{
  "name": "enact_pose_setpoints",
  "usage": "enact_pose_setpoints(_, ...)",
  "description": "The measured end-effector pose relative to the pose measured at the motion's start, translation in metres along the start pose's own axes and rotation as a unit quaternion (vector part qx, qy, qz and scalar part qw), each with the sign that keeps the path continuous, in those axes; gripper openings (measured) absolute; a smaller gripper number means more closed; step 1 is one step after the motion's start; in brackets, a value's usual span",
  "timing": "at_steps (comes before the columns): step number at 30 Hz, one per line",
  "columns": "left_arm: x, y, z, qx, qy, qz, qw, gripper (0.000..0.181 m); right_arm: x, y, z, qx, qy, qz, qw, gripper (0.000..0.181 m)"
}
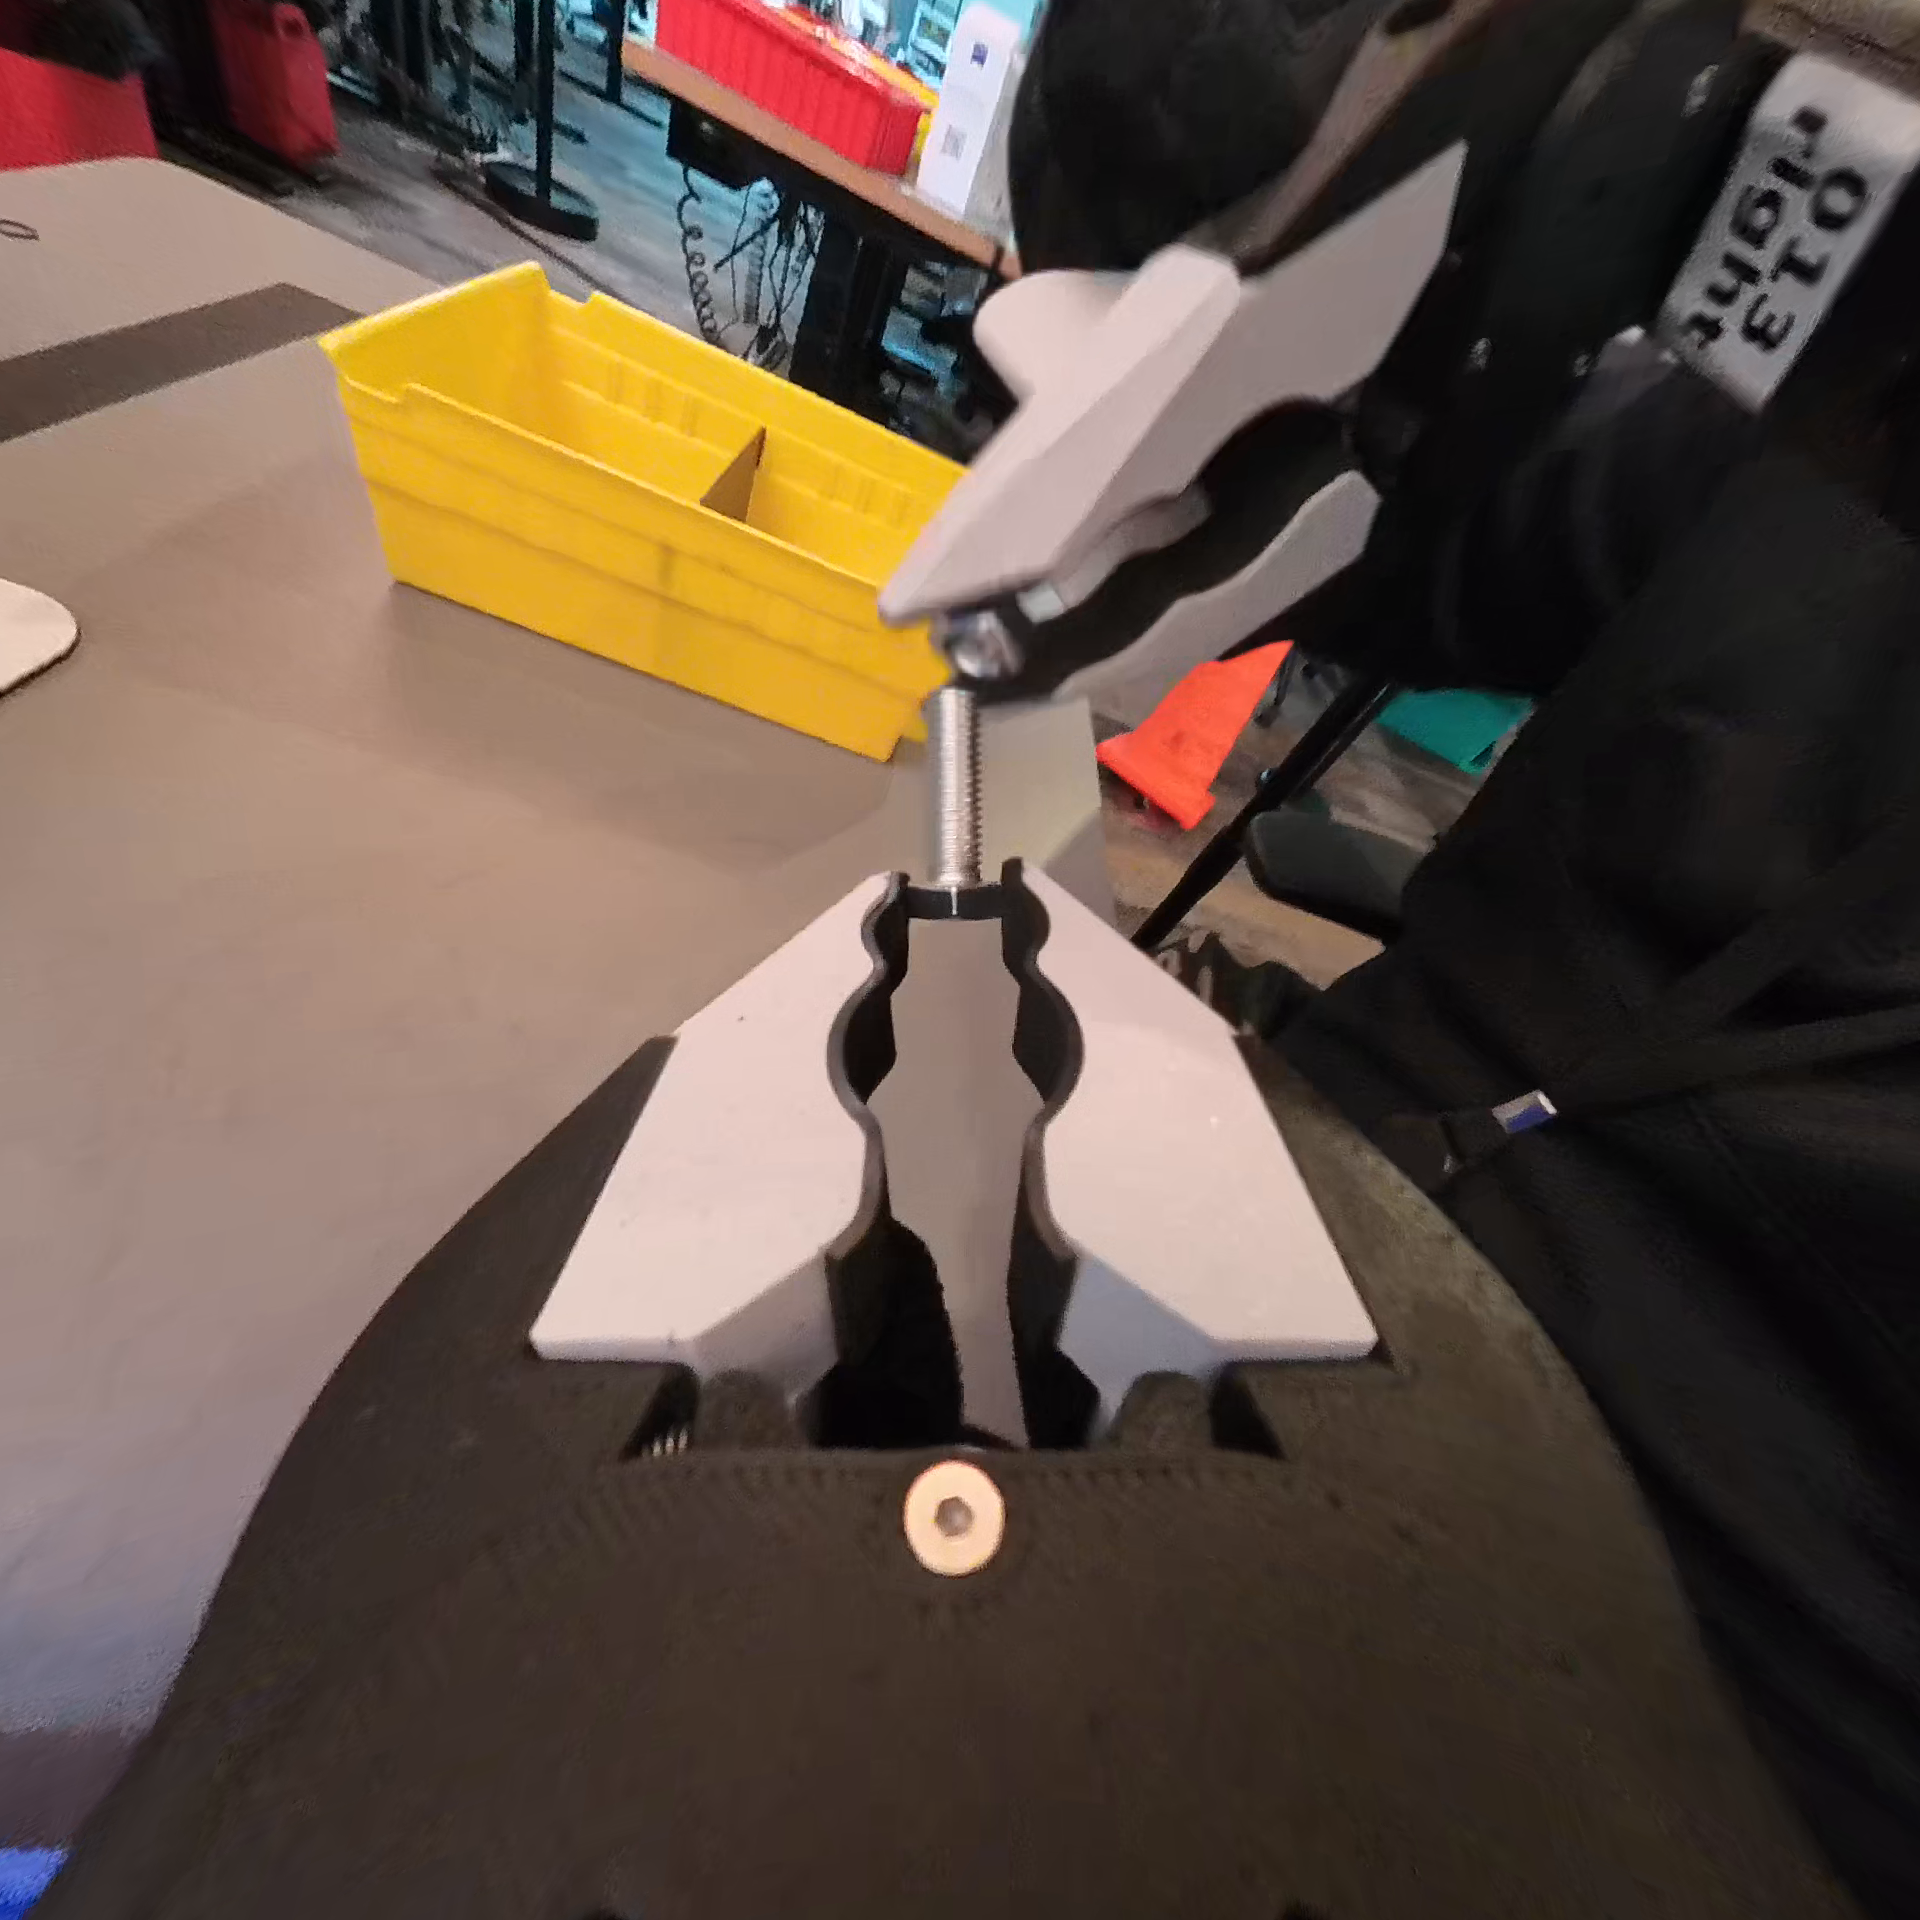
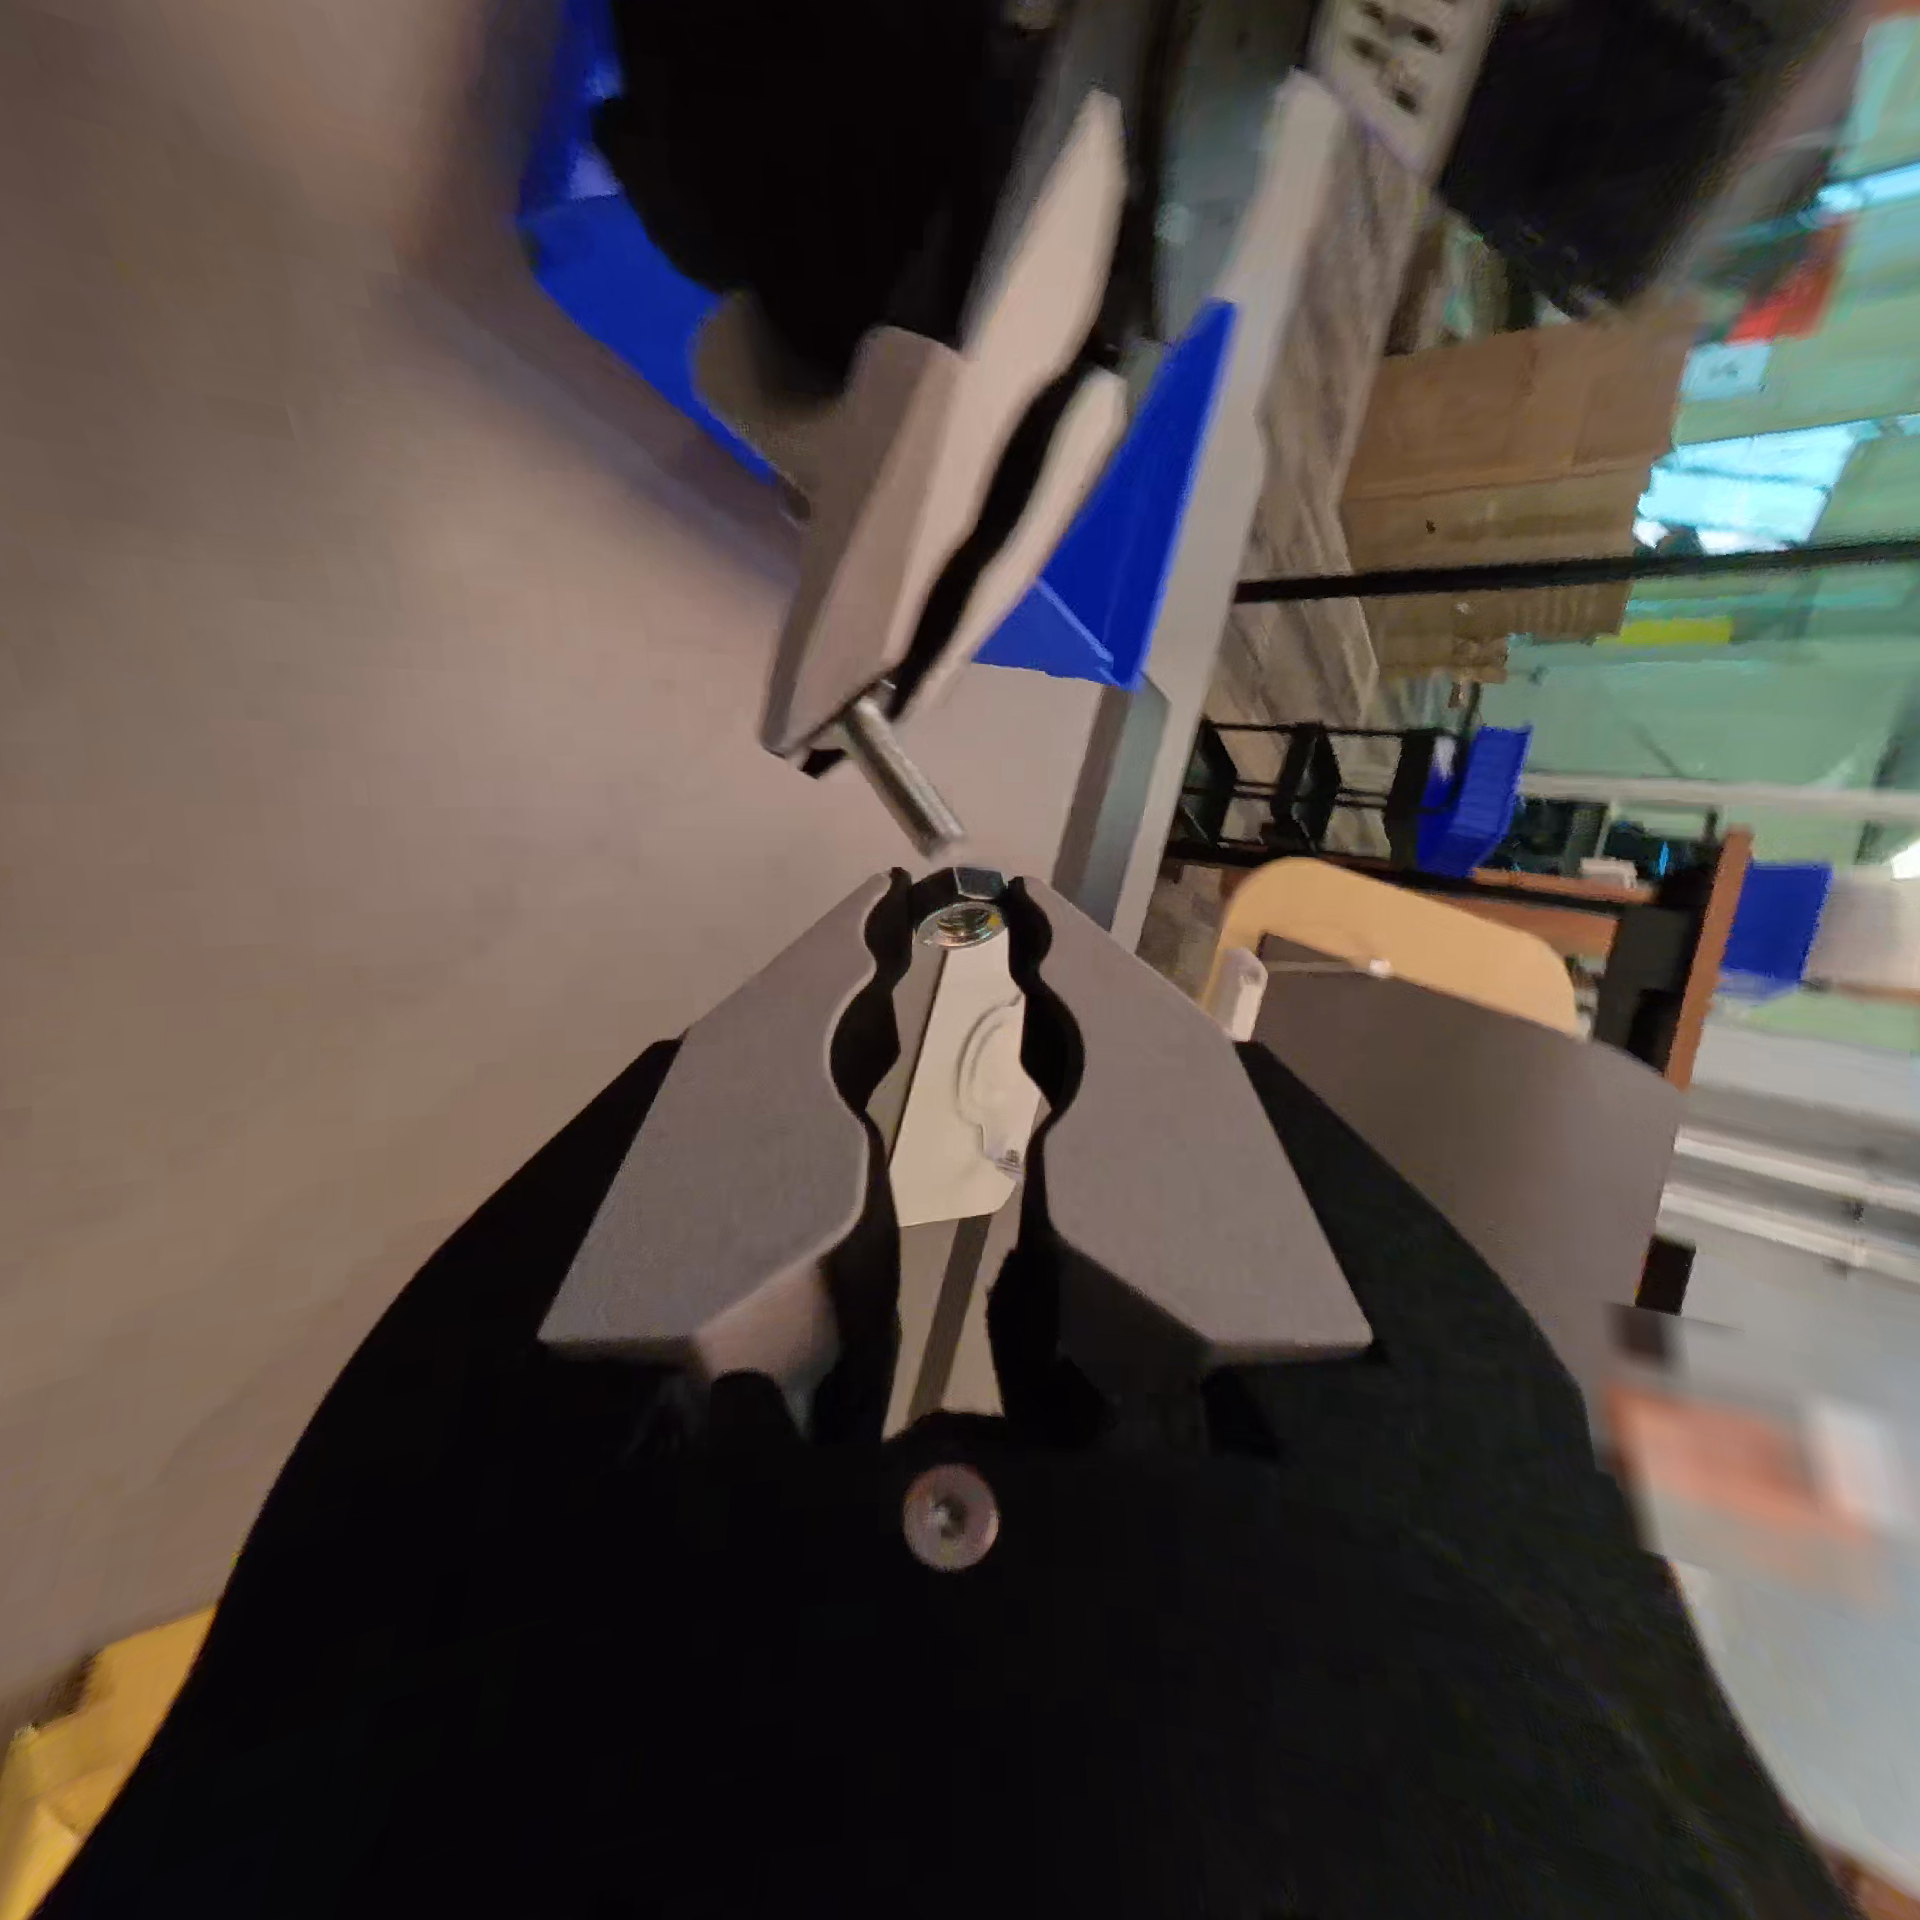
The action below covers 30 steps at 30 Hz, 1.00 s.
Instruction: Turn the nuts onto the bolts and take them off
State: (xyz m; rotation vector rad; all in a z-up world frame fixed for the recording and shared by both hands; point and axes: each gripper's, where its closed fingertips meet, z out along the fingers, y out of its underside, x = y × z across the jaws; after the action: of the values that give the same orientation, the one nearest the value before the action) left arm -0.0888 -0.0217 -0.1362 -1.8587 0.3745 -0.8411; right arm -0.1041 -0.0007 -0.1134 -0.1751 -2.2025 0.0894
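In the left wrist view my left gripper (image 1: 954,896) is shut on the dark head of a silver bolt (image 1: 957,790), whose threaded shank points away from the fingertips. My right gripper (image 1: 987,639) comes in from the upper right, shut on a silver nut (image 1: 985,652) at the free end of the shank. In the right wrist view my right gripper (image 2: 958,896) pinches the hex nut (image 2: 961,914) at its tips, hole facing the camera. The left gripper (image 2: 844,732) hangs above it with the bolt (image 2: 904,784); the bolt's tip sits just off the nut, with a narrow gap.
A yellow divided bin (image 1: 644,499) stands on the grey table (image 1: 312,883) behind the grippers. A blue bin (image 2: 1122,540) lies behind the left gripper. A person's dark clothing (image 1: 1662,987) fills the right side. An orange object (image 1: 1195,727) lies on the floor beyond the table's edge. There is about 4 centimeters between the tips of the two grippers.
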Motion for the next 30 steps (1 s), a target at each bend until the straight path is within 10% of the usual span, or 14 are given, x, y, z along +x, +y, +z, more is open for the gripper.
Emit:
enact_pose_setpoints(7, -0.006, -0.011, -0.012, 0.035, -0.018, 0.004, 0.999, 0.016, 0.017, 0.078, -0.038, -0.025, 0.008, 0.243, 0.97, 0.016)
enact_pose_setpoints(15, -0.01, -0.006, -0.006, 0.026, -0.024, 0.003, 0.999, 0.016, -0.116, 0.271, -0.096, -0.277, -0.129, 0.495, 0.813, 0.016)
enact_pose_setpoints(23, -0.007, -0.007, 0.005, 0.009, -0.037, 0.019, 0.999, 0.016, -0.228, 0.327, -0.094, -0.361, -0.224, 0.541, 0.726, 0.016)
enact_pose_setpoints(30, -0.005, -0.005, 0.014, -0.004, -0.042, 0.03, 0.999, 0.016, -0.247, 0.346, -0.085, -0.389, -0.228, 0.542, 0.709, 0.034)
